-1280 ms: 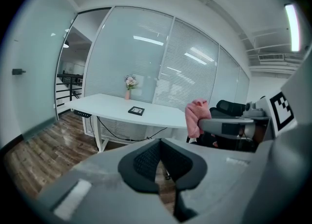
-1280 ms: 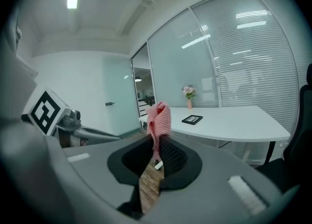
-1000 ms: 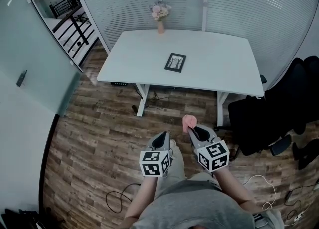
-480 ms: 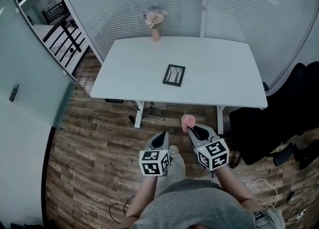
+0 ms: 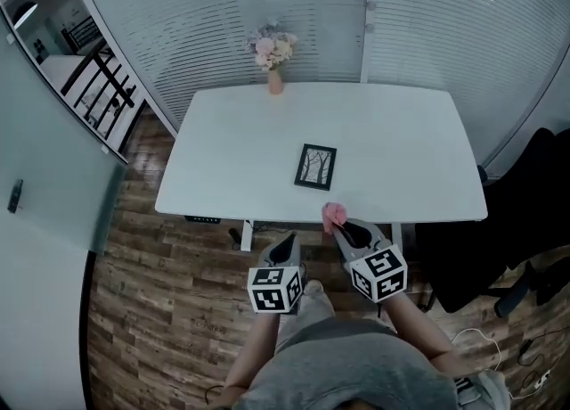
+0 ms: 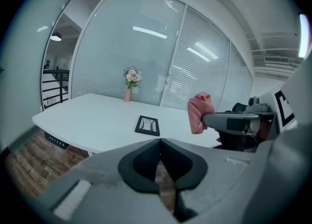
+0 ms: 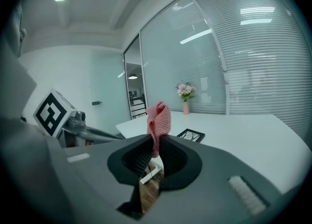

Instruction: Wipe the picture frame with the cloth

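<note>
Left gripper (image 5: 287, 239) and right gripper (image 5: 342, 229) now nearer the tabletop's (image 5: 223, 168) near edge, right fingers (image 7: 137, 158) clamped on pink cloth (image 5: 335, 213), left fingers (image 6: 144, 162) together, picture frame (image 5: 315, 167) flat mid-tabletop.

Grey right gripper (image 7: 157, 146) — jaws clamped on a pink knitted cloth (image 7: 159, 121) — faces a black-framed picture (image 7: 190, 135) on a white table (image 7: 243, 138)

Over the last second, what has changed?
The person has stepped forward: the left gripper and right gripper are now at the near edge of the table. Nothing taken or let go. The right stays shut on the pink cloth, the left shut and empty; the picture frame and vase lie unmoved.
</note>
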The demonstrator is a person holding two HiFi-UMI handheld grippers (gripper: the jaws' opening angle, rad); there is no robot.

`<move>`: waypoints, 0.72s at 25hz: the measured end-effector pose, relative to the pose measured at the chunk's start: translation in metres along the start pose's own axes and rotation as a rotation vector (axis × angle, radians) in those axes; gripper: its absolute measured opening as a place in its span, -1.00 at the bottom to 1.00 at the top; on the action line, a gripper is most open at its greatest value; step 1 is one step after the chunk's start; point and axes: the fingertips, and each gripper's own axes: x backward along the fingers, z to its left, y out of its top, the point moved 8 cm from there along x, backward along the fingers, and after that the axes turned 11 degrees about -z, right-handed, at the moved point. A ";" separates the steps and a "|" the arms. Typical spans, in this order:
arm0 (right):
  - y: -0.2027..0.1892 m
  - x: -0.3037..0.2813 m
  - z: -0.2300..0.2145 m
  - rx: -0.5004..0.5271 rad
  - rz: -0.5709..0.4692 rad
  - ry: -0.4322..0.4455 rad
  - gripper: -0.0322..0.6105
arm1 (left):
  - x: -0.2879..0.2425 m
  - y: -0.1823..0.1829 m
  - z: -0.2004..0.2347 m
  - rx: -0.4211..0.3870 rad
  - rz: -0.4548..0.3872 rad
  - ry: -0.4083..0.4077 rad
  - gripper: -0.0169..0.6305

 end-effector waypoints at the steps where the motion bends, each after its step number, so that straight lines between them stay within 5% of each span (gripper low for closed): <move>1: 0.002 -0.008 -0.004 0.001 0.001 -0.006 -0.78 | -0.008 0.004 0.005 -0.002 0.004 -0.004 -0.94; 18: 0.019 -0.117 -0.065 0.013 0.020 -0.098 -0.78 | -0.120 0.038 0.073 -0.030 0.088 -0.094 -0.94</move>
